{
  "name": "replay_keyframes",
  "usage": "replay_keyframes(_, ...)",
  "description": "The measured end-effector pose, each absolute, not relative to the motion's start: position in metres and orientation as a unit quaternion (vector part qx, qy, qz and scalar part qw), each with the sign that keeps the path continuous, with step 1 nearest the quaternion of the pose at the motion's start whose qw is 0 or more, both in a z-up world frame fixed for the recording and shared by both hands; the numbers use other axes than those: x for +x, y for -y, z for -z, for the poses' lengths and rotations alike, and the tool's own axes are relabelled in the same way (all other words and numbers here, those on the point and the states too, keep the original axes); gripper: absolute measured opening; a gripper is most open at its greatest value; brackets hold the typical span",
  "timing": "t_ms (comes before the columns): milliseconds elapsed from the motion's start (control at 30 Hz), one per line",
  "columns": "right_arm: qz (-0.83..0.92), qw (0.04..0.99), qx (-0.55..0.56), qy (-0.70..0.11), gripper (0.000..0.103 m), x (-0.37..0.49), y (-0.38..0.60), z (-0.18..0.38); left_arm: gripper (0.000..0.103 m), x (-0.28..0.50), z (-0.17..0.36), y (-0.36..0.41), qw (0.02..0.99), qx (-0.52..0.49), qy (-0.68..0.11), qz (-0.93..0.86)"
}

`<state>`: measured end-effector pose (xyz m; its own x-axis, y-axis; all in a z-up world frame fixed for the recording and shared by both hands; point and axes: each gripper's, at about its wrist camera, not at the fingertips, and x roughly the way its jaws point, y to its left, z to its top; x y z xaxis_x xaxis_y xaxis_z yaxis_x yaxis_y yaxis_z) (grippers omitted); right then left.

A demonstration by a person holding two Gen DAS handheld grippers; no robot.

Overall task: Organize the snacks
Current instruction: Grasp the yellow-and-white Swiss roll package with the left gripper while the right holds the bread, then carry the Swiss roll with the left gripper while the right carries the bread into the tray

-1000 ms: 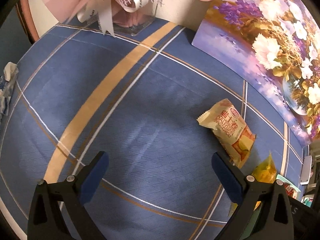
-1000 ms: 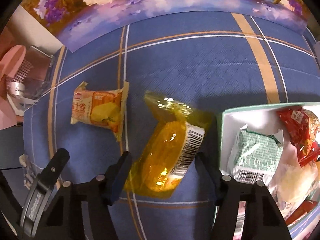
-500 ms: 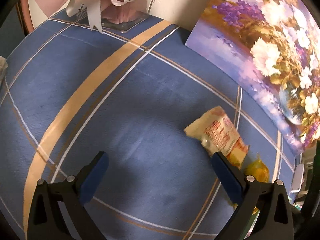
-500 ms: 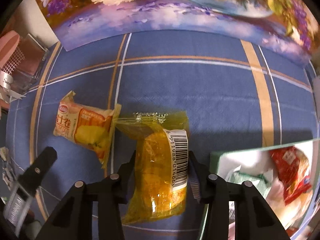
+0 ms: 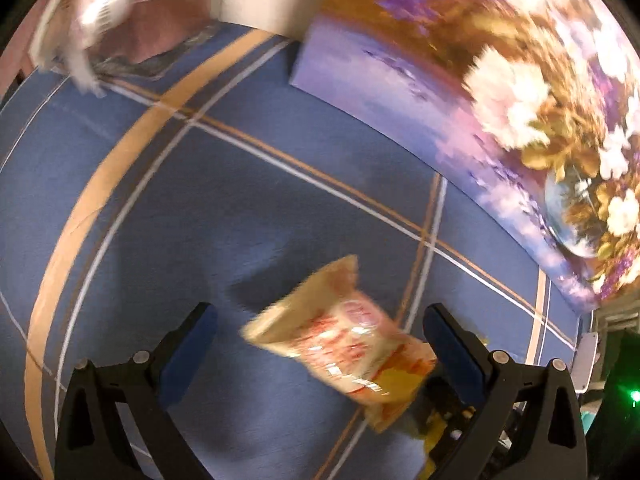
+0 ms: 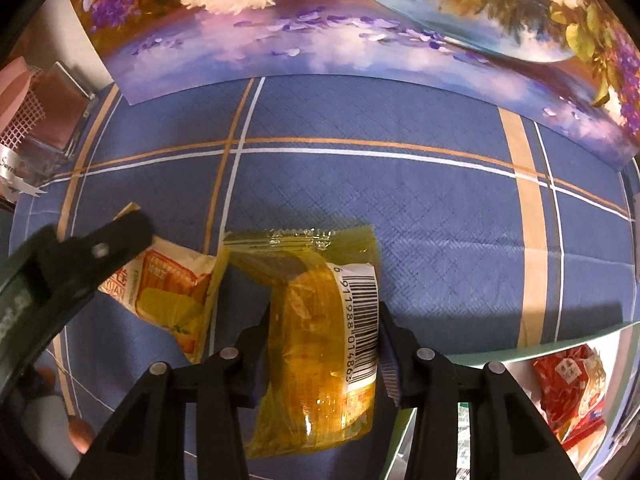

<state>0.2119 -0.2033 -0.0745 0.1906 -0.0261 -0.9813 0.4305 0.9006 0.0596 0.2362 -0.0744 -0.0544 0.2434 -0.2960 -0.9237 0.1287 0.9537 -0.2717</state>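
Right gripper (image 6: 322,320): clamped on the clear yellow plastic snack packet with a barcode label (image 6: 320,332), held over the blue plaid tablecloth (image 6: 400,216).
Left gripper (image 5: 320,334): jaws wide, straddling the cream-and-orange foil snack packet (image 5: 344,336) without touching it.
Destination: likely the white box with a green rim (image 6: 520,350), near the right gripper, already holding a red packet (image 6: 568,384).
Risk: the slick film could slip from the pads mid-carry.
Risk: the two grippers work close together and may collide.
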Motion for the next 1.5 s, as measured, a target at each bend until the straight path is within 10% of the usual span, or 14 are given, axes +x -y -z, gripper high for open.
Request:
replay_keyframes(467,0.144,0.753,0.163,-0.621,0.047,0.177,0.208,0.068,0.099,0.222,0.067,0.081,0.785,0.002,-0.606,0.128)
replay_keyframes(700,0.146,0.756,0.153,-0.619,0.044,0.168,0.204,0.063,0.039,0.221,0.061,0.074,0.782,-0.002,-0.605,0.15)
replay_keyframes(1500,0.17,0.8,0.224,-0.53,0.043,0.015,0.158,-0.025,0.037,0.108,-0.028,0.021,0.81,-0.048,-0.559,0.17)
